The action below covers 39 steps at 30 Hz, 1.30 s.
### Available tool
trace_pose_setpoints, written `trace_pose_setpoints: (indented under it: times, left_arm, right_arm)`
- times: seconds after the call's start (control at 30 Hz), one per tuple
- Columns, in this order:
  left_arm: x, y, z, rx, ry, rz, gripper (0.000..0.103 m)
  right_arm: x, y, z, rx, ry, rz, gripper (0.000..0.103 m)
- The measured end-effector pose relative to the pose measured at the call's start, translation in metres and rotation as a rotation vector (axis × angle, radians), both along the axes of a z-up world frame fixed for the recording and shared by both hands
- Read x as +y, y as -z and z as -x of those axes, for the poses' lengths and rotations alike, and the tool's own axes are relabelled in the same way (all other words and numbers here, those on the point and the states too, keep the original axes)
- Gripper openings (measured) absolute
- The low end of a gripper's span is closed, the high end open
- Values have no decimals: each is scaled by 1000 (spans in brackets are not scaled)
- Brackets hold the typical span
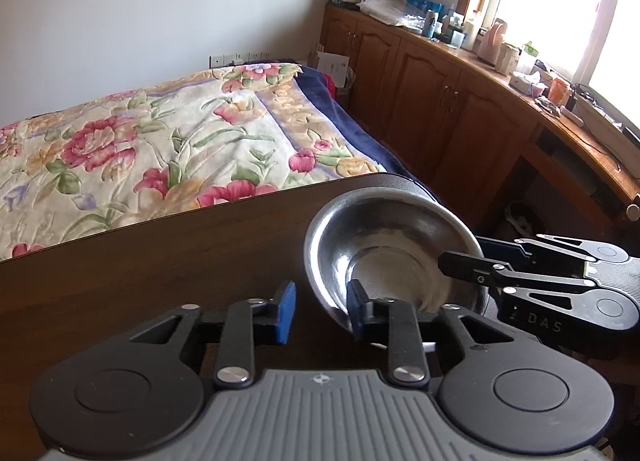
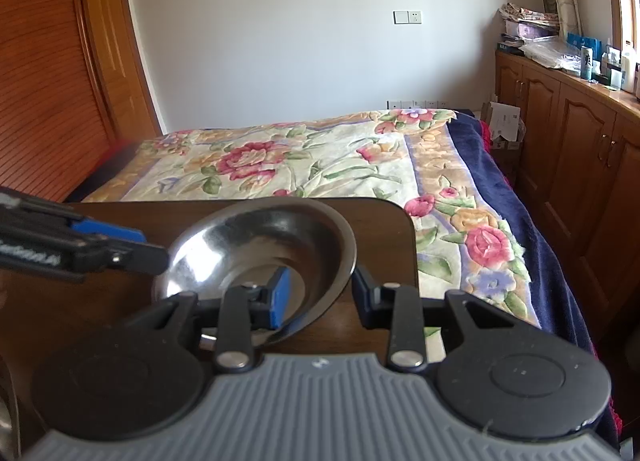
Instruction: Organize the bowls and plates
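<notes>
Left tool (image 1: 320, 311) straddles near-left rim of steel bowl (image 1: 384, 245), pads apart, not pressing. Right tool (image 2: 320, 293) straddles opposite rim, one blue pad (image 2: 279, 297) inside, wall between pads, grip unclear. Bowl tilted on dark worktop (image 1: 160, 261) corner, beside floral bed (image 2: 320, 157).

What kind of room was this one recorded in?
Most likely a bedroom in a home. A bed with a floral blanket fills the middle of the room, cluttered wooden cabinets run under the window, and the steel bowl sits on a small dark table beside the bed.
</notes>
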State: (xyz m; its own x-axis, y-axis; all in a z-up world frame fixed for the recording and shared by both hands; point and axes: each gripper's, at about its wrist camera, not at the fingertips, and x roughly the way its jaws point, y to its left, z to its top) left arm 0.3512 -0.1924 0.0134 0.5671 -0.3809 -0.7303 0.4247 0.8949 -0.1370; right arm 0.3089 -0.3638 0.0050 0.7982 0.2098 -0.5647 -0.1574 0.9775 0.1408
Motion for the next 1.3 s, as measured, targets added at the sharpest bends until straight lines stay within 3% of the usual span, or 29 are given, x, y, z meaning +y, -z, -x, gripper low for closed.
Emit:
trace_pose_setpoints:
  times: [0.33, 0.6, 1.3]
  left_arm:
    - [4, 4, -2, 37, 5, 31, 46]
    - [10, -2, 5, 19, 3, 36, 44]
    - [58, -64, 76, -119, 4, 121, 44]
  right_arm:
    - [-2, 3, 0, 11, -6, -26, 26]
    - [-5, 6, 1, 20, -6, -82, 20]
    - [11, -32, 31, -65, -39, -100, 19]
